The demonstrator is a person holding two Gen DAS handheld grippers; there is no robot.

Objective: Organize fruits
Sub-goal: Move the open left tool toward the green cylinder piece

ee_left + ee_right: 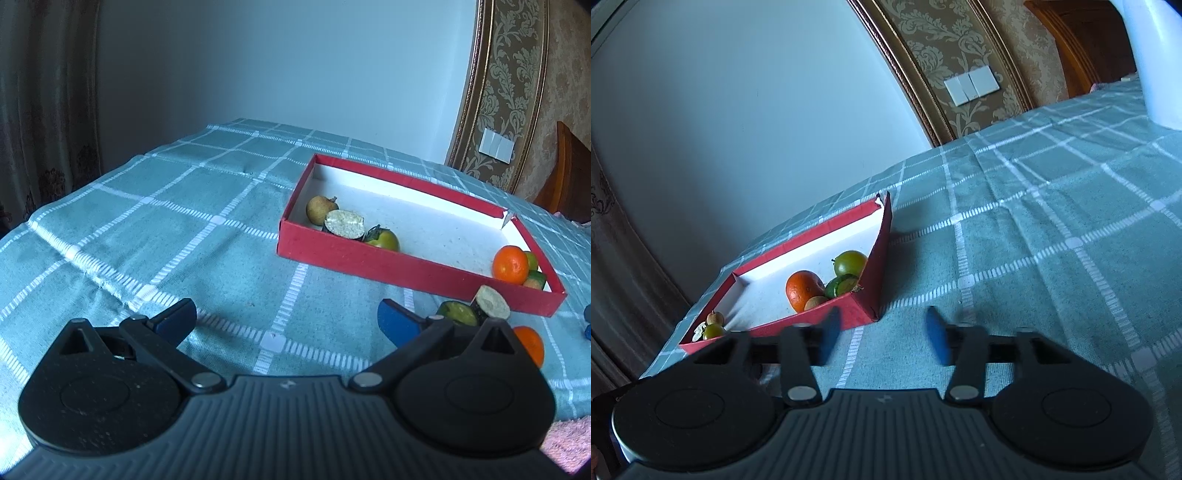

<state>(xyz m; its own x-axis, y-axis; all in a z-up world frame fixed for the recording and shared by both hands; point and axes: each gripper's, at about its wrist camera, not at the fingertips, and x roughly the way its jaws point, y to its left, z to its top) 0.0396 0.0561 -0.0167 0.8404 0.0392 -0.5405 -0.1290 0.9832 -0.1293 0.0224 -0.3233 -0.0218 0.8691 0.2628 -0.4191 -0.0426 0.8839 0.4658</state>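
Observation:
A shallow red box (pixel 406 264) with a white inside lies on the checked cloth. At its near left corner sit a brown fruit (pixel 319 209), a cut half fruit (pixel 345 224) and a green fruit (pixel 384 239). At its right end lies an orange (pixel 510 264) with green fruit behind. Outside the box, by my right finger, lie a green fruit (pixel 457 313), a cut half (pixel 493 302) and an orange (pixel 532 345). My left gripper (pixel 286 317) is open over bare cloth. My right gripper (pixel 884 336) is open, nothing between its fingers, just right of the red box (pixel 849 317) holding an orange (pixel 804 290) and green fruits (pixel 851 261).
The table (pixel 147 229) wears a teal cloth with white checks. A white wall stands behind it, a curtain at the left. A wooden chair back (pixel 569 173) is at the far right. A white object (pixel 1156 62) stands at the table's far right corner.

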